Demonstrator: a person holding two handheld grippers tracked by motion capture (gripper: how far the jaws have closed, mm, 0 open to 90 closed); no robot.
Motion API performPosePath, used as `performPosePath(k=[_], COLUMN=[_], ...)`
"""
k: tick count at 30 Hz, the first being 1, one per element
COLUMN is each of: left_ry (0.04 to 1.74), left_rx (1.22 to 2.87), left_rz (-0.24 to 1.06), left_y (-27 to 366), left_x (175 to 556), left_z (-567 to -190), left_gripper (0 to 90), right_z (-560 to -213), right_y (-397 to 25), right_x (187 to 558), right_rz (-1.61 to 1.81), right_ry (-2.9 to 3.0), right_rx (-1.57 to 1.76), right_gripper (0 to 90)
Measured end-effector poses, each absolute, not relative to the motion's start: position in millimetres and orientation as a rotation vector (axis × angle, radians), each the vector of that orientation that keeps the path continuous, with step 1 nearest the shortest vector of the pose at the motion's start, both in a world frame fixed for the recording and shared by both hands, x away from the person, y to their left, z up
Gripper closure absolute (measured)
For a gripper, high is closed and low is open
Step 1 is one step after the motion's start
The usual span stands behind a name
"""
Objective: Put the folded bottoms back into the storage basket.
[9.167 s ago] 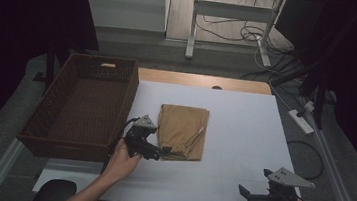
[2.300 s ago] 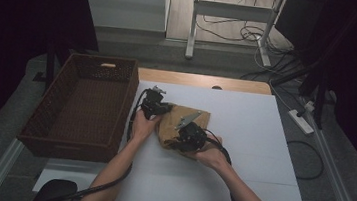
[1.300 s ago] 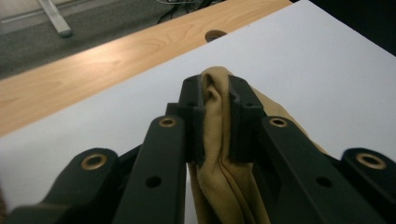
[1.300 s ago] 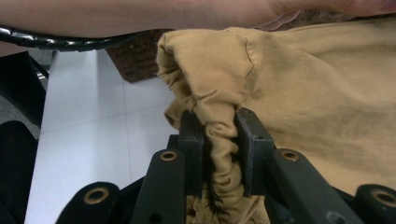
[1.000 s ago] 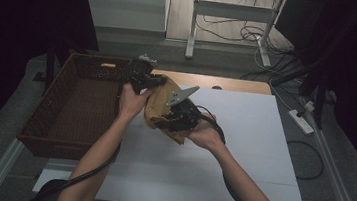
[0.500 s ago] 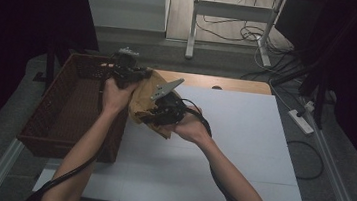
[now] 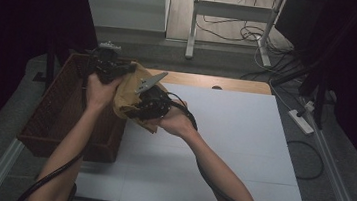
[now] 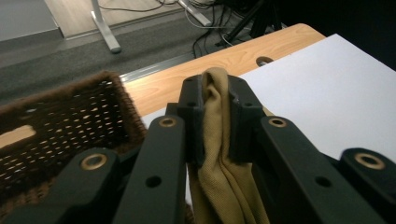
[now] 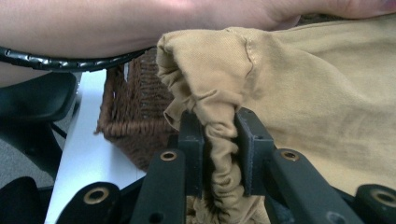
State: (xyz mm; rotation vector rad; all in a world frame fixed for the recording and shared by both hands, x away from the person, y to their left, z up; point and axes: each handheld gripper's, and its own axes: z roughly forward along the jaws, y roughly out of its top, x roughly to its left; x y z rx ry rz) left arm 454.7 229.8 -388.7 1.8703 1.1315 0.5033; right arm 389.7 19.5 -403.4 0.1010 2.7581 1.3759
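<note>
Cloth: a folded tan cloth (image 7: pixel 129 95) hangs in the air between the two tongs, lifted off the white surface (image 7: pixel 243 137), over the basket's near-right rim.
Cloth's lie: its long axis runs roughly from 10 o'clock to 4 o'clock in the high view, one end at each tongs; it sags and bunches between them.
Left tongs: the left tongs (image 7: pixel 112 66) are closed on a thin fold of the cloth (image 8: pixel 217 135); the fabric rises between the jaws and drapes down below them.
Right tongs: the right tongs (image 7: pixel 148 105) are clamped on a gathered, wrinkled edge (image 9: pixel 219 140), jaws nearly together with the bunch between.
Basket: the brown wicker basket (image 7: pixel 51 117) lies at 9 o'clock of the cloth, its open mouth just left of and below the load.
Key relation: the left tongs are nearer the basket, already above its right wall; the right tongs trail over the surface's edge. As I judge it, the drop calls for carrying both ends further toward 9 o'clock.
Hidden: the cloth's underside and how much hangs below the rim are covered by the hands; the basket's floor is dim, its contents hard to make out.
</note>
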Motion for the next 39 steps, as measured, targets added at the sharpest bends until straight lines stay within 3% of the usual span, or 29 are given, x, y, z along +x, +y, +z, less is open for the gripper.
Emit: performPosePath(k=[39], left_ry=[1.258], left_rx=[1.723], left_rz=[0.630], left_y=[335], left_x=[429], left_z=[-358], left_gripper=[78.2], right_z=[-383], right_y=[123], right_x=[388], right_rz=[1.460], right_ry=[2.703], right_rx=[-0.005], right_gripper=[74.6])
